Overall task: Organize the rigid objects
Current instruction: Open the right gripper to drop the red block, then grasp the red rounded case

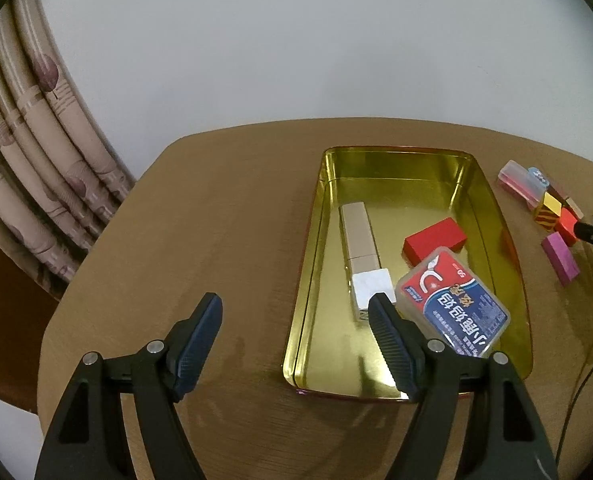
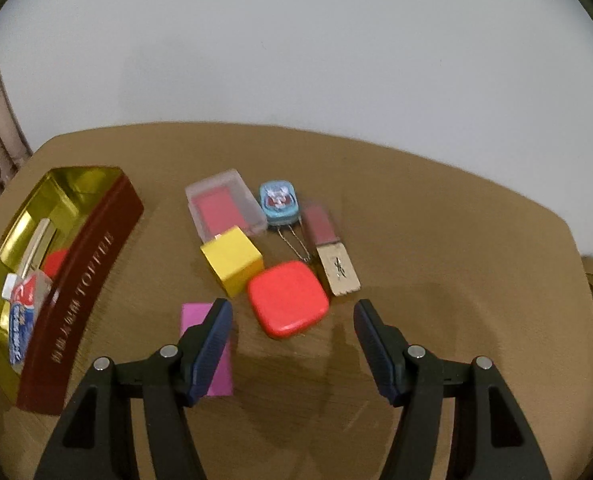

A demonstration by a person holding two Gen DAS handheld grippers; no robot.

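L gripper (image 1: 296,312) wide open, empty | R gripper (image 2: 292,320) wide open, empty | red case (image 2: 288,299) at 12 o'clock | gold tin (image 1: 492,216) holds 3 items

Both cameras look steeply down along their own fingers, close above the surface (image 1: 216,208). The left wrist view sits just left of the gold tin (image 1: 496,208), looking into it from its near end. The right wrist view sits right of that tin (image 2: 84,276), facing the loose items. Both views share the tin and its contents.
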